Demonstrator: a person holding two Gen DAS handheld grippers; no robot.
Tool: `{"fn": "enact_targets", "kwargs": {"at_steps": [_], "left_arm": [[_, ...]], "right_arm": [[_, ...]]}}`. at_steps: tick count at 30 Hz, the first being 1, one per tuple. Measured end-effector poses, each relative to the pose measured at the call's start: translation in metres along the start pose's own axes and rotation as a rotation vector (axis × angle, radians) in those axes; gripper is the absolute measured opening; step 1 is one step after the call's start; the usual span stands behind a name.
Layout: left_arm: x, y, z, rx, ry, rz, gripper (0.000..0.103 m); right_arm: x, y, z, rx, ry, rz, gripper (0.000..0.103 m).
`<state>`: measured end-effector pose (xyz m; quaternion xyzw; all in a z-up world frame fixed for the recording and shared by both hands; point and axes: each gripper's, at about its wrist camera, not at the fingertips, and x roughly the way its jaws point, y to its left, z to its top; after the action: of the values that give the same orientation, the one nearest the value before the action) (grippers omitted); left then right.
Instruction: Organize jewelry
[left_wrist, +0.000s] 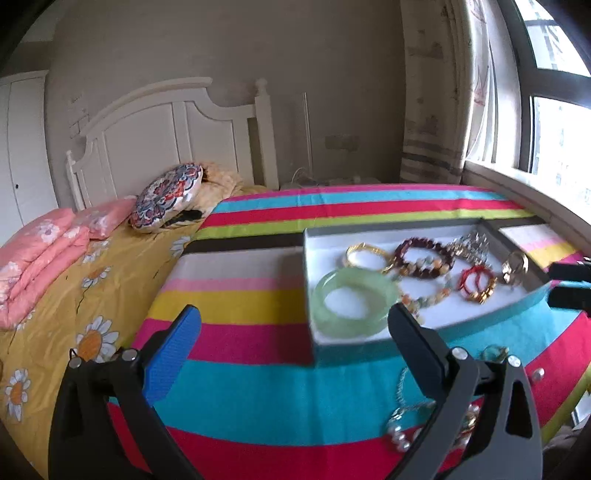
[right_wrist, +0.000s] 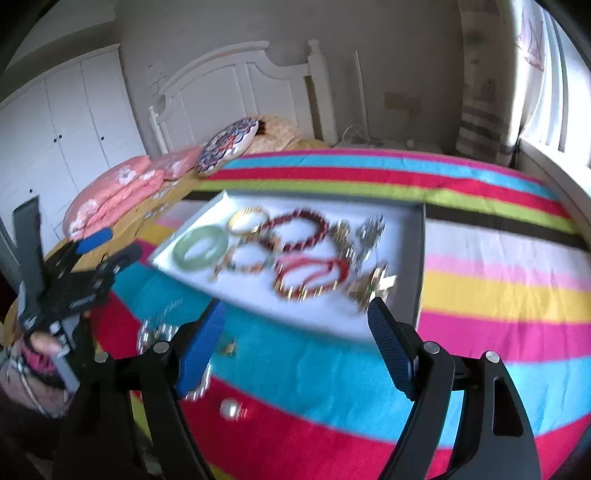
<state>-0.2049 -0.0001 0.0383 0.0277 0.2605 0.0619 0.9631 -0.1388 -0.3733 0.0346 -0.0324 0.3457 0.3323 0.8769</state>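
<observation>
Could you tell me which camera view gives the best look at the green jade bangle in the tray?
The left wrist view: the green jade bangle lies close and fairly sharp in the tray's near corner. The right wrist view shows it smaller, farther off and motion-blurred.

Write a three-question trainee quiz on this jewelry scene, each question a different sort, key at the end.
1. True or false: the green bangle lies inside the white-lined tray.
2. Multiple choice: the left gripper is A) shut on a necklace, B) open and empty, C) shut on the bangle.
3. Fill in: the loose pearl earring lies on the striped ____, outside the tray.

Key: 1 true; 2 B; 3 blanket.
</observation>
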Motion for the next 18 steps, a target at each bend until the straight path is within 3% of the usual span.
{"fn": "enact_targets", "kwargs": {"at_steps": [9,11,18], "left_arm": [[0.018,0.022,-0.004,-0.123,0.088,-0.107,0.100],[0.019,0.024,-0.006,-0.135,0.092,-0.132,0.100],[0.020,0.023,-0.007,-0.145,0.091,-0.144,0.100]], "right_arm": [[0.021,0.033,-0.019,-0.101,0.062,0.011,0.076],[0.029,0.038,-0.023,-0.110,0.086,0.005,0.072],[0.031,0.040,-0.022,-0.097,0.079,0.011,0.065]]}}
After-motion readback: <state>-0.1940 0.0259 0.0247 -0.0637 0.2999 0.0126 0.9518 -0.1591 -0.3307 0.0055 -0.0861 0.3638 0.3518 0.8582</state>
